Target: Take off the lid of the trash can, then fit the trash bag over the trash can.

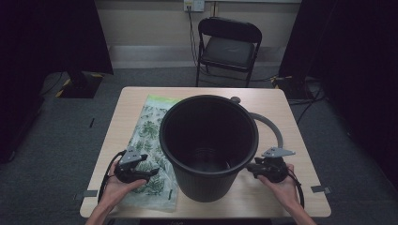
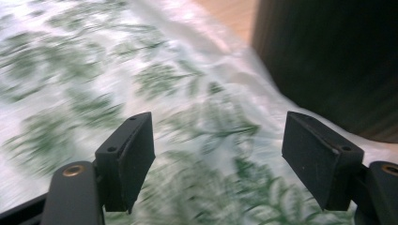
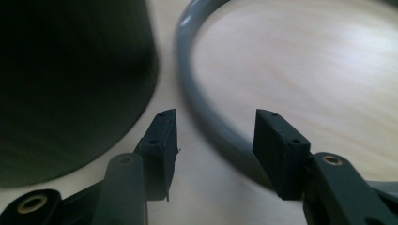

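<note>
the high view is dim, the room dark at both sides, light falling from above onto the table (image 1: pixel 281 117). the bin (image 1: pixel 209 140) is black inside, detail lost in shadow. in the left gripper view, the bag (image 2: pixel 187 93) ahead of the jaws is smeared by motion blur, its leaf print soft, with pale glare beyond the jaws; the jaws themselves are sharp. in the right gripper view, the jaws are crisp, the ring (image 3: pixel 206 93) between them blurs farther off, and the tabletop beyond glares bright.
</note>
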A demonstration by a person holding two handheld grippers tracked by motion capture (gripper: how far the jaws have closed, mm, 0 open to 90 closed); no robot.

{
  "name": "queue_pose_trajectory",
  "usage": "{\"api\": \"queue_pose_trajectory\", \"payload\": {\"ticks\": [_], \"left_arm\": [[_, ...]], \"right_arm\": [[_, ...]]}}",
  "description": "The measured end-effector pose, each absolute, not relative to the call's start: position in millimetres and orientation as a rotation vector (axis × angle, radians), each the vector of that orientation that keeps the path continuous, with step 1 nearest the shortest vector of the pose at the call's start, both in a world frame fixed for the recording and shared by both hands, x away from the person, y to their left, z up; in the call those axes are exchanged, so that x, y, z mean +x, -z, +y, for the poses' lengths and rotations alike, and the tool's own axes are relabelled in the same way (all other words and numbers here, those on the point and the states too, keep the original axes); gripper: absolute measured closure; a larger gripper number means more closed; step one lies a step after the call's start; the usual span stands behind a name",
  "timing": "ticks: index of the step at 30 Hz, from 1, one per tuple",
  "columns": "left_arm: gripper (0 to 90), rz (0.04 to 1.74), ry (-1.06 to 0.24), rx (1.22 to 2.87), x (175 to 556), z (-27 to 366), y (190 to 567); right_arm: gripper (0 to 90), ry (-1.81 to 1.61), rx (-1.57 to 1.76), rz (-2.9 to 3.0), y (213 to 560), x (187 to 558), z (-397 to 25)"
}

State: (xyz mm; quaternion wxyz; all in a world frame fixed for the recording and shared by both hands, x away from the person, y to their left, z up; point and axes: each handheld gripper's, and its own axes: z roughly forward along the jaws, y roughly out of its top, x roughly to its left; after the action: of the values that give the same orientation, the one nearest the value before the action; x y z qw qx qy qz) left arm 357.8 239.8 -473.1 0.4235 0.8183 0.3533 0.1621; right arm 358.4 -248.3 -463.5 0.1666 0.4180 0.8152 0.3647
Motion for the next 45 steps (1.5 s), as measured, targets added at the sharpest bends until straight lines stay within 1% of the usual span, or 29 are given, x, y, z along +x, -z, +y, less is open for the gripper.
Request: {"api": "queue_pose_trajectory", "payload": {"ticks": [2, 5, 8, 10, 11, 12, 14, 17, 18, 20, 26, 28, 31, 38, 40, 41, 43, 45], "left_arm": [[24.9, 0.909, -0.443, 2.042, 359, 248, 472], [24.9, 0.948, -0.452, 2.025, 361, 256, 473], [25.0, 1.031, -0.485, 1.992, 366, 273, 478], [24.6, 1.063, -0.473, 1.986, 368, 281, 480], [24.5, 1.063, -0.473, 1.986, 368, 281, 480], [24.5, 1.095, -0.487, 1.977, 368, 287, 482], [24.4, 1.117, -0.506, 1.966, 367, 293, 484], [23.8, 1.142, -0.493, 1.961, 368, 297, 485], [24.0, 1.167, -0.521, 1.967, 369, 297, 486], [24.3, 1.180, -0.511, 1.973, 370, 297, 487], [23.4, 1.209, -0.504, 2.033, 373, 298, 493], [23.0, 1.200, -0.512, 2.081, 374, 296, 495], [20.4, 1.211, -0.495, 2.088, 375, 294, 497], [19.9, 1.242, -0.508, 2.071, 375, 291, 497], [22.5, 1.238, -0.504, 2.073, 374, 290, 496], [25.6, 1.238, -0.504, 2.073, 374, 290, 496], [37.9, 1.197, -0.483, 2.091, 372, 286, 493], [46.8, 1.186, -0.470, 2.096, 372, 283, 492]], "right_arm": [[49.9, -1.026, 1.147, 2.363, 468, 354, -240], [48.8, -0.998, 1.117, 2.406, 475, 353, -232], [43.2, -0.935, 1.076, 2.465, 487, 354, -219], [39.4, -0.946, 1.078, 2.454, 488, 355, -217], [39.4, -0.946, 1.078, 2.454, 488, 355, -217], [37.0, -0.972, 1.069, 2.443, 490, 356, -219], [36.8, -0.996, 1.053, 2.432, 492, 355, -221], [36.7, -1.008, 1.040, 2.427, 493, 354, -222], [36.6, -1.018, 1.038, 2.424, 494, 354, -222], [36.5, -1.023, 1.030, 2.424, 494, 354, -223], [36.4, -1.026, 1.027, 2.425, 494, 354, -223], [36.4, -1.026, 1.026, 2.426, 494, 355, -223], [36.4, -1.022, 1.031, 2.428, 494, 354, -223], [36.1, -1.025, 1.029, 2.431, 494, 355, -223], [36.0, -1.024, 1.030, 2.432, 494, 355, -223], [36.0, -1.024, 1.030, 2.432, 494, 355, -223], [36.0, -1.022, 1.032, 2.433, 494, 355, -223], [36.0, -1.022, 1.033, 2.433, 494, 355, -222]]}}
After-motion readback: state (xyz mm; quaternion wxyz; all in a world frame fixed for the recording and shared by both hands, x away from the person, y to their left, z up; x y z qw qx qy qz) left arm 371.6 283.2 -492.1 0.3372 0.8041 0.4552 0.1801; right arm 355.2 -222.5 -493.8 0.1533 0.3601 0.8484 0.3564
